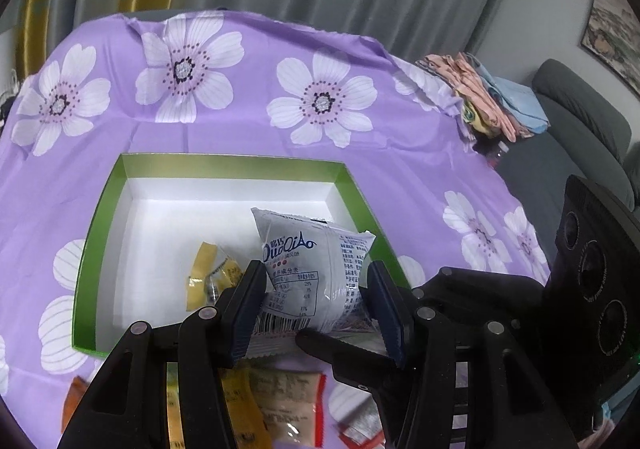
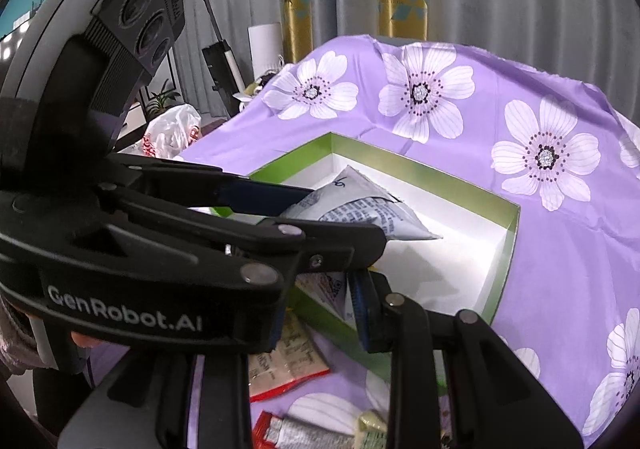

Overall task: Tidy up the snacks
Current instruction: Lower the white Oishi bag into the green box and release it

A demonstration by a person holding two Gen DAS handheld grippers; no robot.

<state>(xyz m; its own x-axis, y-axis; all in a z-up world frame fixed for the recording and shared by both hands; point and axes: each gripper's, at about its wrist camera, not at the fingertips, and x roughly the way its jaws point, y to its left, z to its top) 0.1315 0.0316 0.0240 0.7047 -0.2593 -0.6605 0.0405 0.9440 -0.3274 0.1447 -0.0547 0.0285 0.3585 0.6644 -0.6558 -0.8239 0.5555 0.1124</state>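
My left gripper [image 1: 316, 269] is shut on a white "QuoQiao" snack packet [image 1: 304, 249], which hangs over the near right part of a green box with a white inside [image 1: 224, 161]. A yellow wrapped snack [image 1: 208, 277] lies in the box. In the right wrist view the left gripper [image 2: 348, 217] crosses from the left, carrying the white packet [image 2: 360, 209] above the box [image 2: 440, 177]. Just below it, at the box's near wall, my right gripper [image 2: 318, 313] is shut on a small white packet with a printed code square [image 2: 324, 289]. One of its fingers [image 1: 332, 349] shows under the left gripper's packet.
A purple flowered cloth [image 1: 360, 61] covers the table. Loose snacks lie in front of the box: a beige red-edged packet [image 2: 288, 365], a yellow one [image 1: 244, 409] and a silver and red stick [image 2: 304, 433]. Folded cloths [image 1: 492, 101] sit at the right edge by a grey sofa [image 1: 580, 121].
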